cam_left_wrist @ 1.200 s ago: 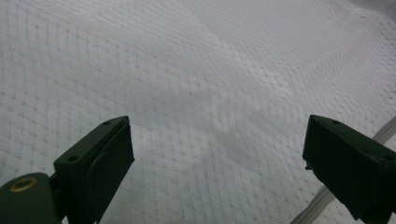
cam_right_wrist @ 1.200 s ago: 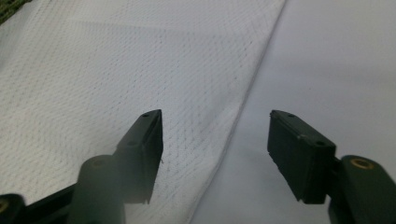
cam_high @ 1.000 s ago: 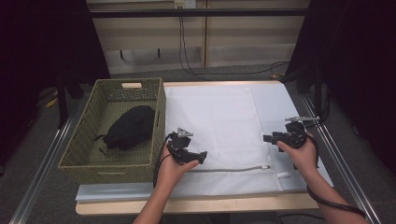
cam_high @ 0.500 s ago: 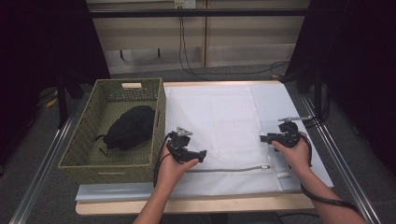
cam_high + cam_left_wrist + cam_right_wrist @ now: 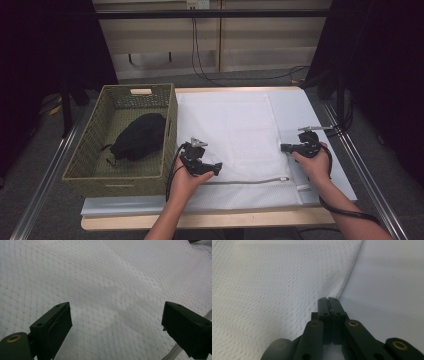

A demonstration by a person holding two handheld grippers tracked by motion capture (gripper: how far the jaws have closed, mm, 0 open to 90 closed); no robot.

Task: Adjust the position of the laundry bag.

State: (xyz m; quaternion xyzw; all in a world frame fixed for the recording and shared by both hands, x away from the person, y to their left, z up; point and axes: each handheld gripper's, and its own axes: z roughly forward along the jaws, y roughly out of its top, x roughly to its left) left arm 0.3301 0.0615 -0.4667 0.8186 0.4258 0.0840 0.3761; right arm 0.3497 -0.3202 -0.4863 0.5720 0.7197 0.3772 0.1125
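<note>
white mesh laundry bag (image 5: 227, 135) lay flat on table (image 5: 200, 219) beside woven green basket (image 5: 169, 115) | left gripper (image 5: 218, 166) jaws spread wide over mesh | right gripper (image 5: 283, 147) pinched bag's right edge

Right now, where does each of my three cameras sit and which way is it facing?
High view: fixed above the near table edge, looking forward and down; both forearms, left gripper and right gripper over the white mesh bag, wicker basket at left.
Left gripper view: rides the left gripper, jaws wide apart, facing down at mesh.
Right gripper view: rides the right gripper, jaws together at the bag's edge.
All three share the mesh bag.
</note>
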